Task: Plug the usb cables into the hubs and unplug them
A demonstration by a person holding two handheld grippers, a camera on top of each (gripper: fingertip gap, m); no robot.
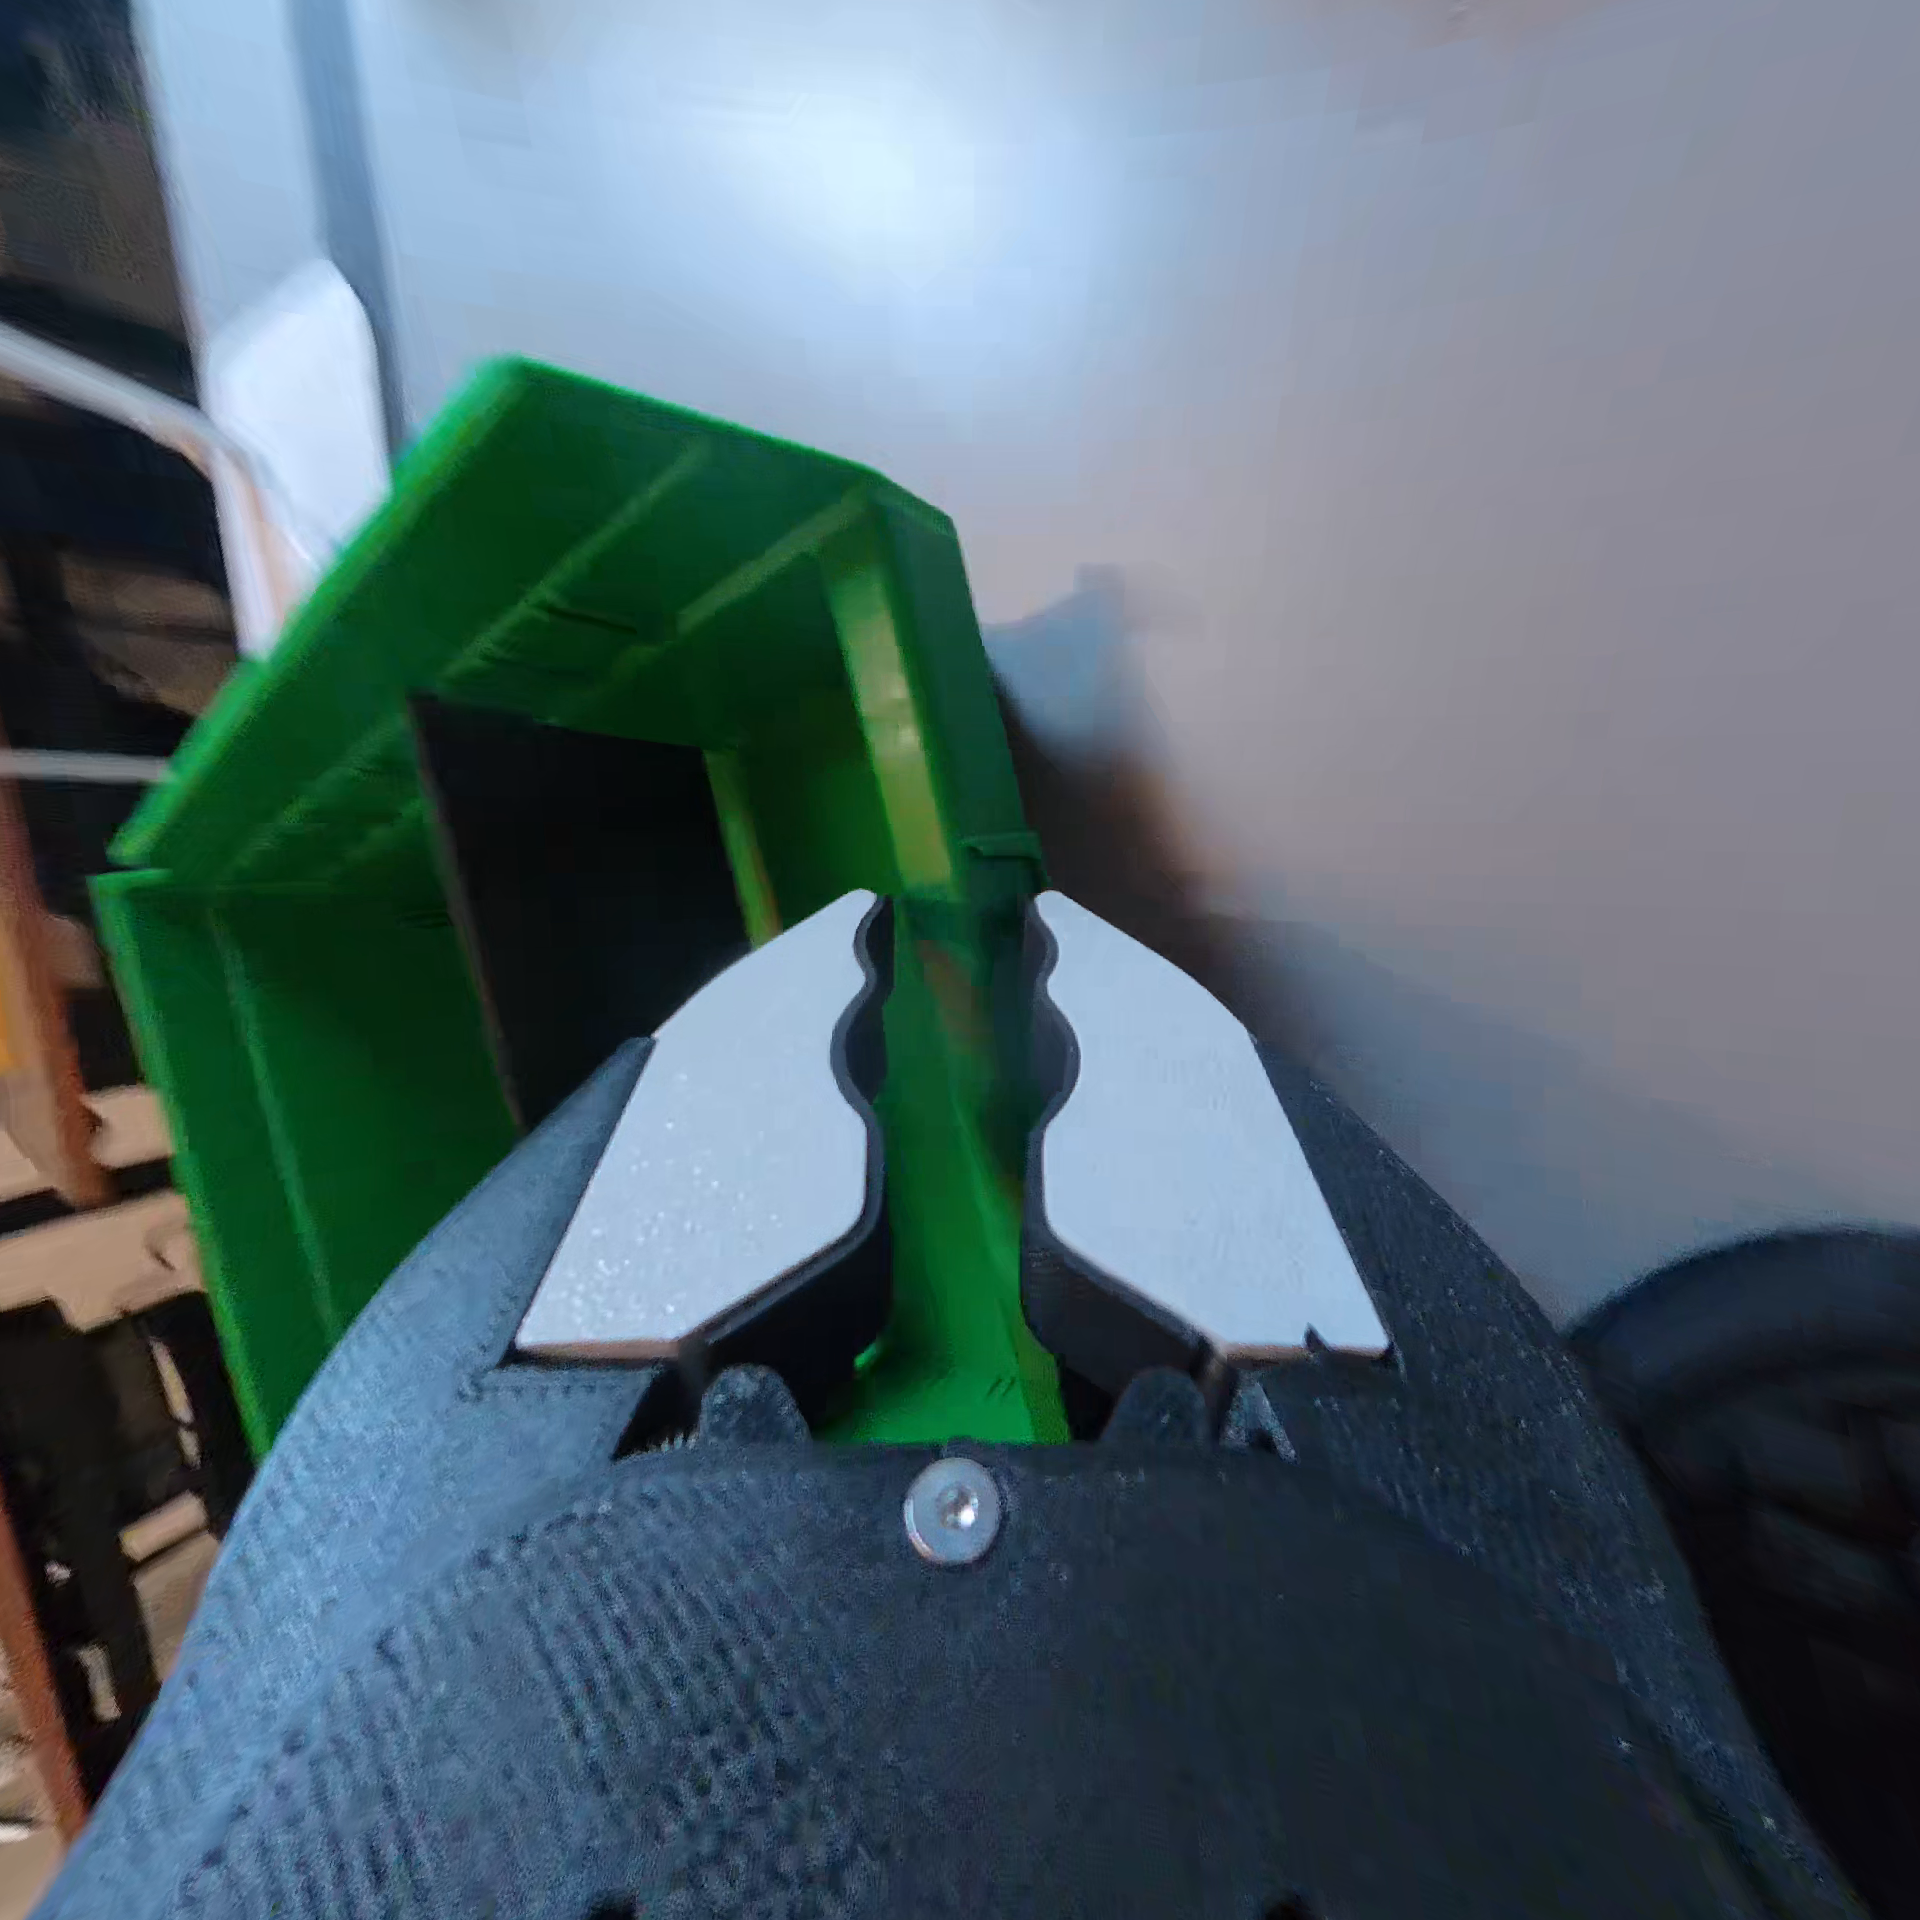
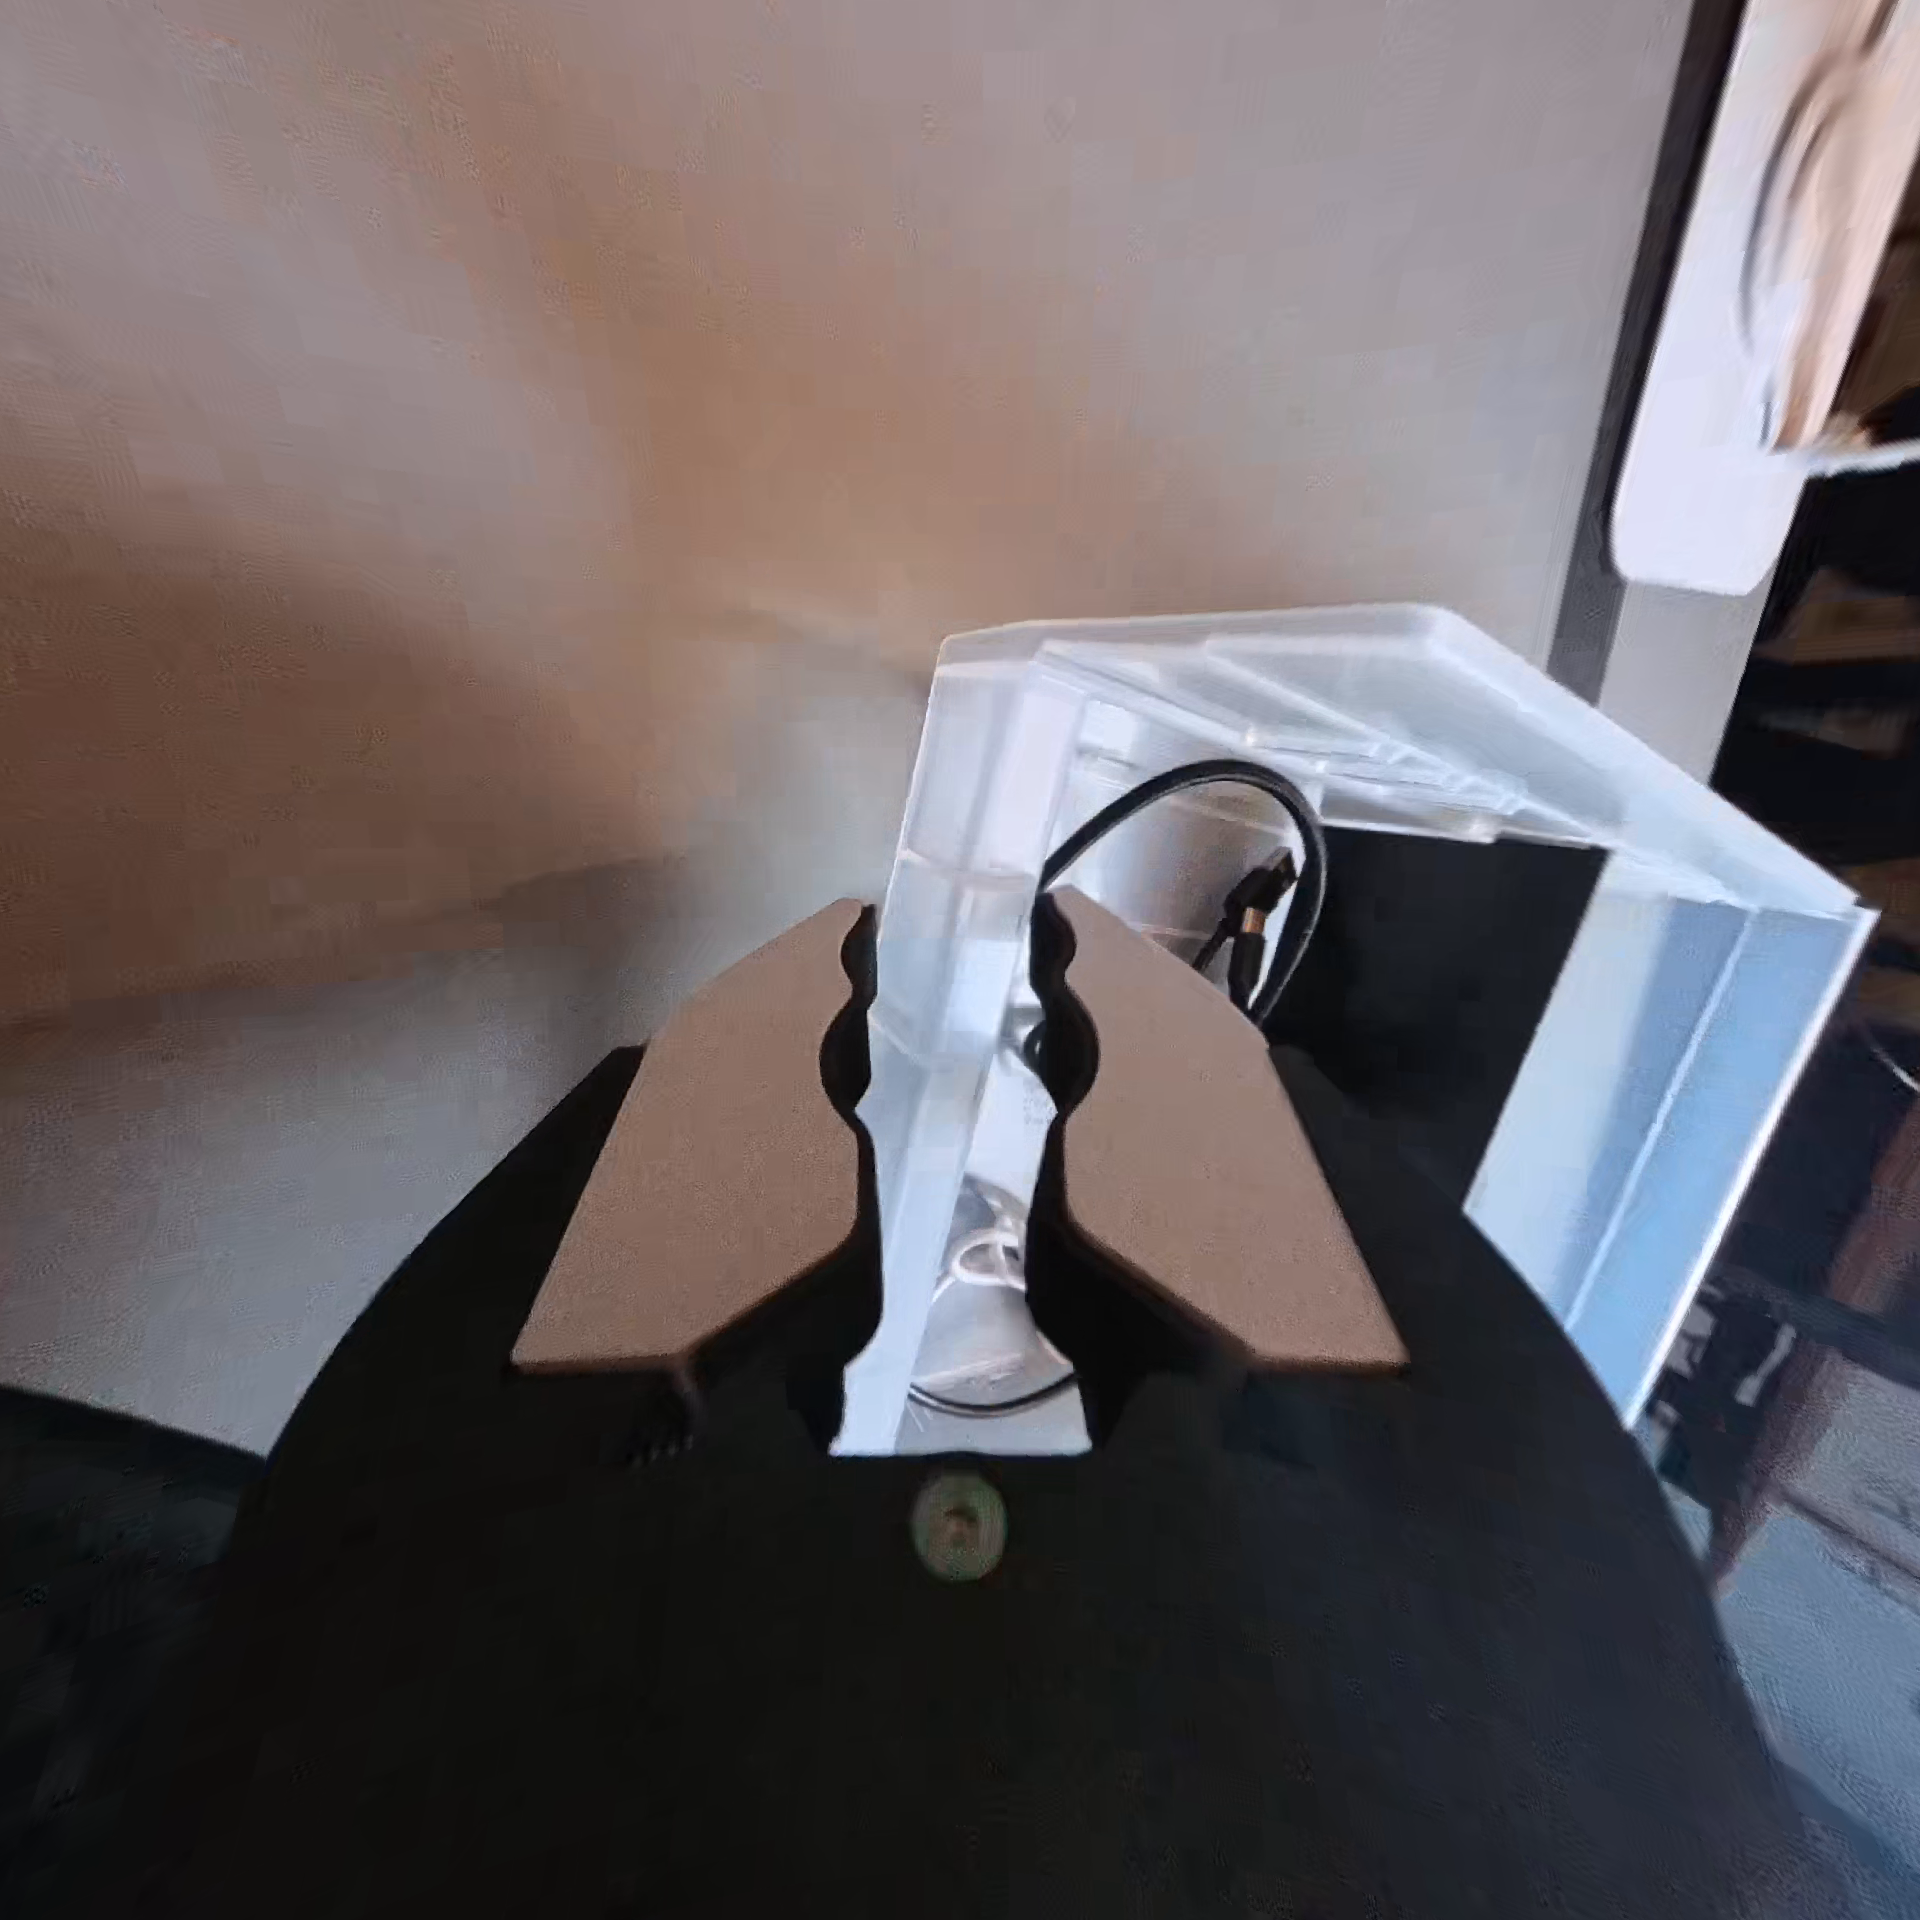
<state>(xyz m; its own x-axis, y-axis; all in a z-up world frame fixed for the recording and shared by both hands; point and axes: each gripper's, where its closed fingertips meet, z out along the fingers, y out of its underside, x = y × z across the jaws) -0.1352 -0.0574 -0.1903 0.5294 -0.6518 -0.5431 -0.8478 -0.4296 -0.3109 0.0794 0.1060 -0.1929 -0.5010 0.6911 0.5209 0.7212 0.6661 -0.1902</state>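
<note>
A pale wall fills the background. A green bin is pinched by its wall in the left gripper, a clear bin likewise in the right gripper, probably for carrying; a black usb cable lies inside the clear one.

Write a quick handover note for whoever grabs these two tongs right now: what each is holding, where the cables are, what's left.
Left tongs: shut on a wall of the green plastic open-sided box, held up off the surface.
Right tongs: shut on a wall of the clear plastic open-sided box, also lifted.
Black USB cable with its loose plug sits inside the clear box.
No hub identifiable; white items in the clear box unclear.
Nothing visibly plugged. All plugging and unplugging appears left.
</note>
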